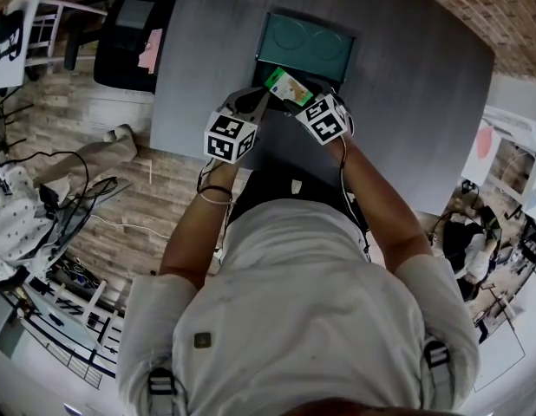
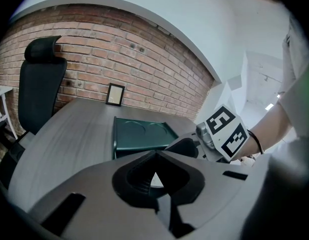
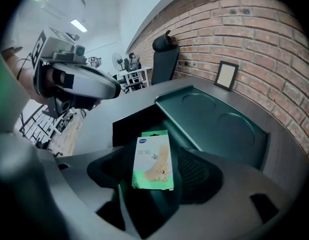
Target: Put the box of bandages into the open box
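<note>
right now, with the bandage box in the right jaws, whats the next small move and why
Likely ease the right gripper forward and down: its jaws are clamped on the bandage box, and the open box lies just ahead, lid up.

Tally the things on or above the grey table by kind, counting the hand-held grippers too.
Hand-held grippers: 2 (left hand-held gripper, right hand-held gripper)
Boxes: 2 (dark green open box; green-and-white cardboard box of bandages, held in the right hand-held gripper)
Picture frames: 1 (small black picture frame by the brick wall)
Total: 5
</note>
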Tool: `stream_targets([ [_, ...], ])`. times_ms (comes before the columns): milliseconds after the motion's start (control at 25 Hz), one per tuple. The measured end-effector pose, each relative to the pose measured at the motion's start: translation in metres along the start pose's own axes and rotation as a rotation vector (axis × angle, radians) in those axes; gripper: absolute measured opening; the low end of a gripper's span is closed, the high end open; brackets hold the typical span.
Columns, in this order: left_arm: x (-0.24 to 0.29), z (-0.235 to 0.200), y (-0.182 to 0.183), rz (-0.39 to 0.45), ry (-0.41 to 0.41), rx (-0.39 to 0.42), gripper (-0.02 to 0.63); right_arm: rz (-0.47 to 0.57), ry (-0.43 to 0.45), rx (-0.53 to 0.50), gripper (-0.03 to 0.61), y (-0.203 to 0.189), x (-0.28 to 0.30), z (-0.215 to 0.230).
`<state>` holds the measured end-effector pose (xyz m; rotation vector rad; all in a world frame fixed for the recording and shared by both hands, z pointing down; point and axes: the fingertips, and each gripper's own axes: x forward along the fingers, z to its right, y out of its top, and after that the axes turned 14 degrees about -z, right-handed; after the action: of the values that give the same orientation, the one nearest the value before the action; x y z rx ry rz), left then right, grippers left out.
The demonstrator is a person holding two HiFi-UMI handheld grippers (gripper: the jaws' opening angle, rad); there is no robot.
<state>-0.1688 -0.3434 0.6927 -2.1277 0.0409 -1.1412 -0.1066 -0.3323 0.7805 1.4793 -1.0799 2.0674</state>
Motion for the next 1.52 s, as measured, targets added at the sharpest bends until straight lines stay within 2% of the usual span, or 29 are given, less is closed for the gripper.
stream_targets([
  [480, -0.002, 0.003, 0.002, 0.008, 0.006, 0.001, 0.015, 0.035, -0.009, -0.011, 0.302, 0.007, -0.014, -0.002],
  [720, -0.013, 0.02, 0.02, 0.053, 0.011, 0.03, 0.015, 0.136, -0.018, -0.02, 0.298, 0.021, -0.048, -0.001],
  [840, -0.023, 0.035, 0.034, 0.084, 0.008, 0.052, 0.015, 0.229, -0.029, -0.037, 0.205, 0.032, -0.082, -0.002],
  [1120, -0.067, 0.087, 0.074, 0.208, 0.015, 0.106, 0.015, 0.451, -0.053, -0.088, 0.062, 0.049, -0.183, -0.009],
  [1520, -0.142, 0.196, 0.148, 0.462, 0.032, 0.231, 0.015, 0.72, -0.088, -0.122, 0.025, 0.039, -0.338, -0.021],
])
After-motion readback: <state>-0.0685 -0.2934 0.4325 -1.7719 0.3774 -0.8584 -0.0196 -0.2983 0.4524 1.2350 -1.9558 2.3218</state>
